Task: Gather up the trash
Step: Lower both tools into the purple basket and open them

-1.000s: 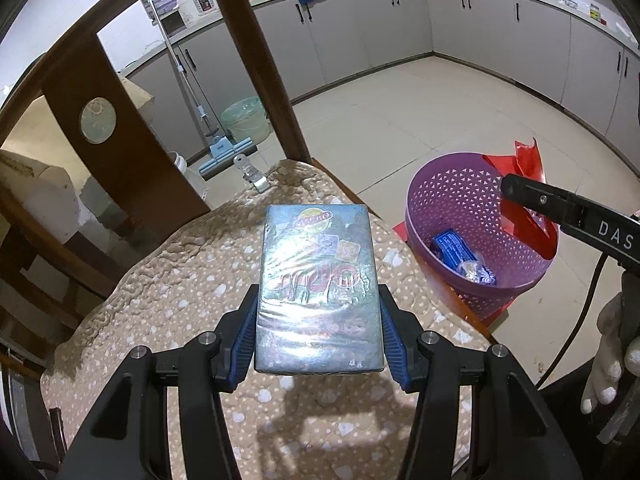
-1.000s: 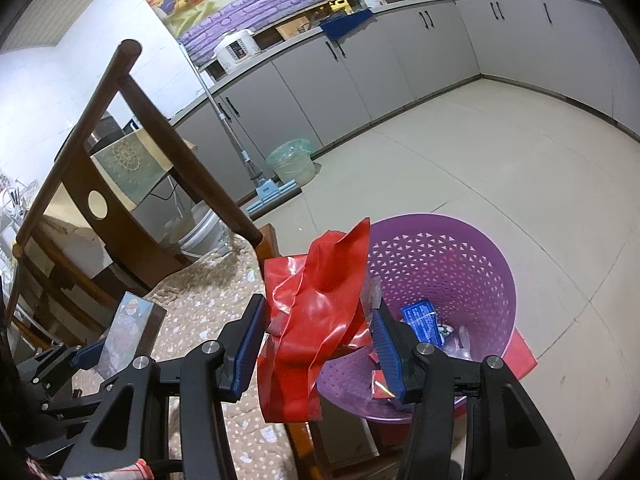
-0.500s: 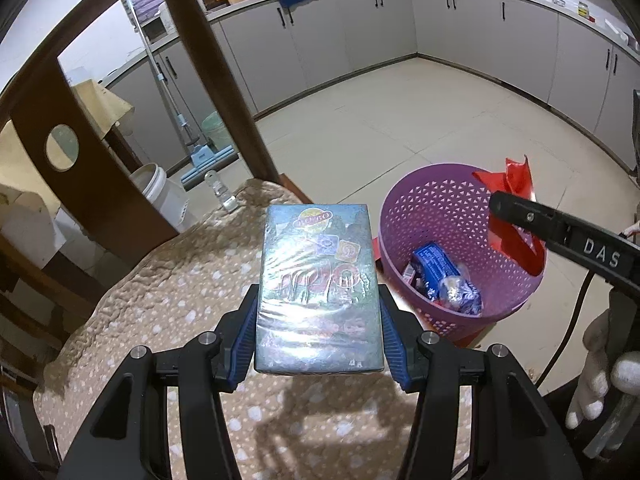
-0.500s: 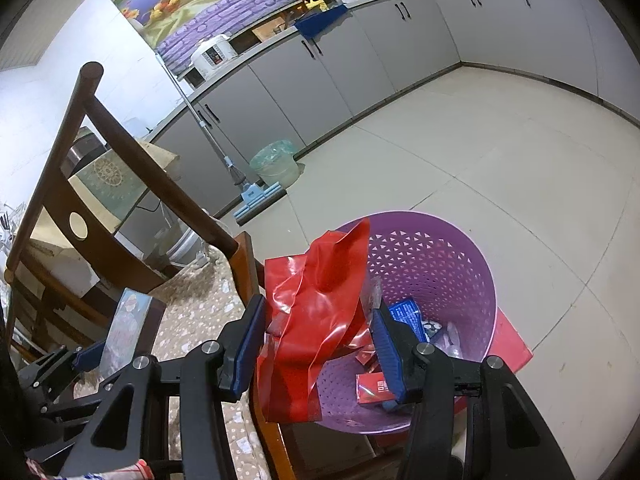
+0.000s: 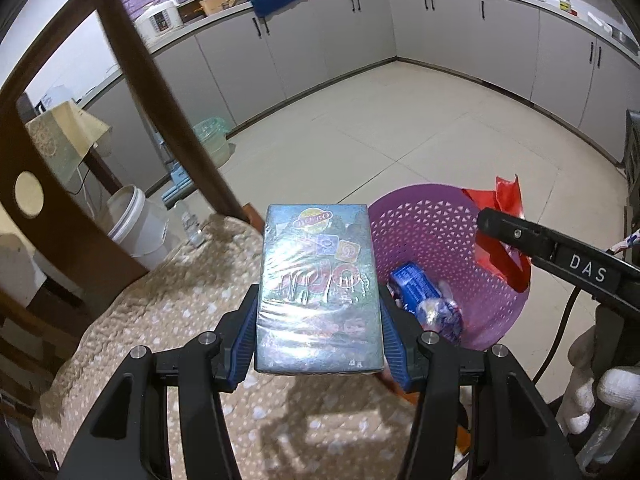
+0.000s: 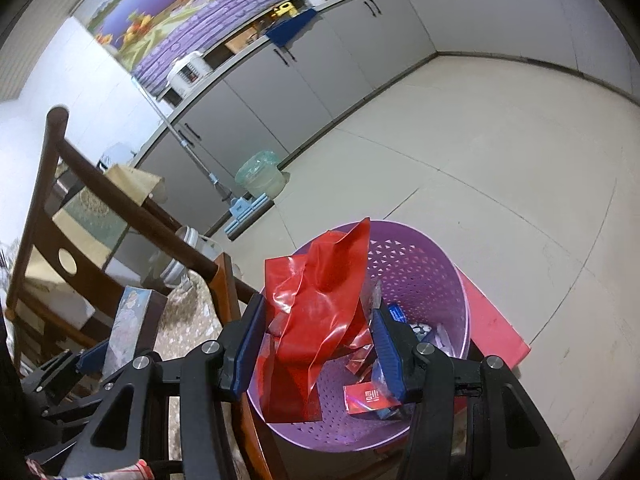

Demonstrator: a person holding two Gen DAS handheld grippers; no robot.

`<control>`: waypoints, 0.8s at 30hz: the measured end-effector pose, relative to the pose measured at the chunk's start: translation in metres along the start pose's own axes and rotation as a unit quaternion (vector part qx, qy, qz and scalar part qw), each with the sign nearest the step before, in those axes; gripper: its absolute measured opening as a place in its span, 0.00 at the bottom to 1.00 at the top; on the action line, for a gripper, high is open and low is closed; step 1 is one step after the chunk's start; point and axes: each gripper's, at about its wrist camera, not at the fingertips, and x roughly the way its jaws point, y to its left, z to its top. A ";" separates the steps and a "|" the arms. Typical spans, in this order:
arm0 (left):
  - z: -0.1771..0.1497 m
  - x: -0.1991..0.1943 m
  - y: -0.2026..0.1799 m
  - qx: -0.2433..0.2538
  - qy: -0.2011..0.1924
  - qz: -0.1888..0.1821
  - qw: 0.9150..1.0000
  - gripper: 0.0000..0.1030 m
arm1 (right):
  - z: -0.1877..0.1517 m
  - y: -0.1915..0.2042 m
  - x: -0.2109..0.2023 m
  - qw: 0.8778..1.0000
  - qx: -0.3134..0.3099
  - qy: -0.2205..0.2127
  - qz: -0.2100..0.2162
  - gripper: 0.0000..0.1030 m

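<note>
Both my loads have drifted toward the purple basket [image 6: 420, 280]: my right hand-held gripper [image 6: 318, 344], clamped on the red plastic wrapper [image 6: 320, 300], now hangs over it; my left hand-held gripper [image 5: 318, 336] clamps the shrink-wrapped box [image 5: 318, 292] above the chair cushion [image 5: 160, 320], nearing the rim.

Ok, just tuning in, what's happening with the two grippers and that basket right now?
A person is collecting trash with a gripper in each hand. The left gripper is clamped on a shiny wrapped box, held above the cushioned chair seat beside the purple basket. The right gripper holds a crumpled red plastic sheet over the basket's opening. Wrappers already lie inside; neither item has been dropped.
</note>
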 end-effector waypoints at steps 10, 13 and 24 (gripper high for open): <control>0.007 0.019 -0.014 0.006 0.011 -0.017 1.000 0.52 | 0.004 -0.010 0.002 1.000 0.021 0.003 0.009 0.54; 0.007 0.026 -0.015 0.006 0.016 -0.019 1.000 0.52 | 0.005 -0.017 0.004 0.999 0.030 0.007 0.011 0.54; 0.019 0.045 -0.013 -0.023 0.018 -0.077 0.997 0.61 | 0.012 -0.033 0.018 0.998 0.062 0.015 0.002 0.68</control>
